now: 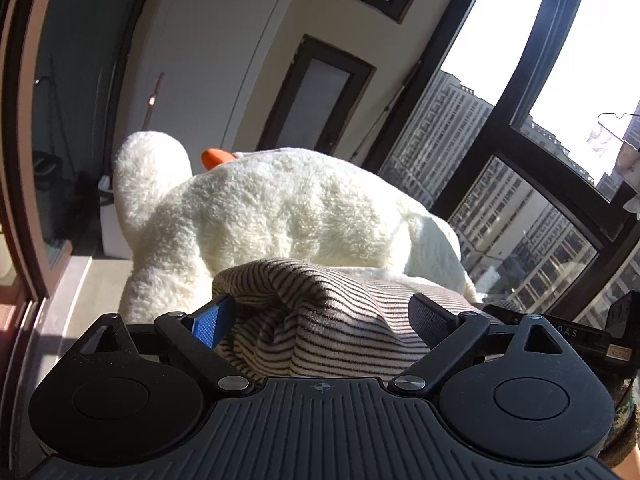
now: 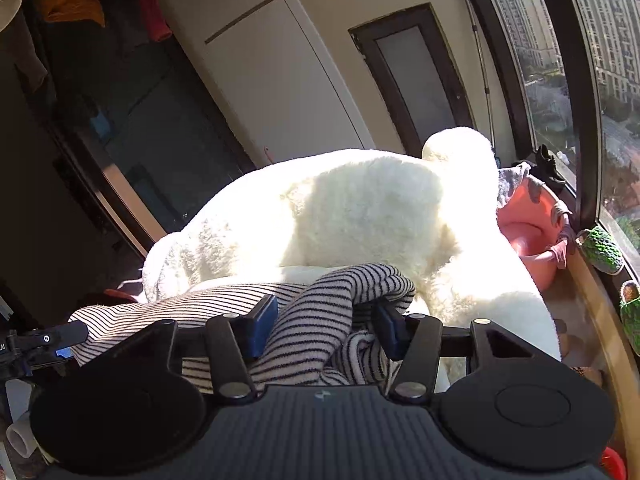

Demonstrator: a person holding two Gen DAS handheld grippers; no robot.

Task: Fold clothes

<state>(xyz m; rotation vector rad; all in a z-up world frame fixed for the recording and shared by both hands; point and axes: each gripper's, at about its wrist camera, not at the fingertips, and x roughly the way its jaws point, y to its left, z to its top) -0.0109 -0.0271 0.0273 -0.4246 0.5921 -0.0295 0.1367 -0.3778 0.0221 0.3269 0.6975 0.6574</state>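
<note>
A cream garment with thin dark stripes [image 1: 320,320] lies bunched between the fingers of my left gripper [image 1: 320,312]. The jaws stand wide apart, with the fabric mounded between them. In the right wrist view the same striped garment [image 2: 320,320] is bunched between the blue pads of my right gripper [image 2: 326,324], whose jaws are closer together and press on the fold. The garment rests on a big white plush toy [image 1: 280,208], which also shows in the right wrist view [image 2: 352,208]. The left gripper's body [image 2: 32,340] shows at the left edge of the right wrist view.
The plush toy has an orange beak [image 1: 216,158]. A pink tub [image 2: 532,232] with cloth sits at the right by the window sill [image 2: 592,292]. Large windows [image 1: 520,160] run along the right. Clothes hang at upper left [image 2: 80,0].
</note>
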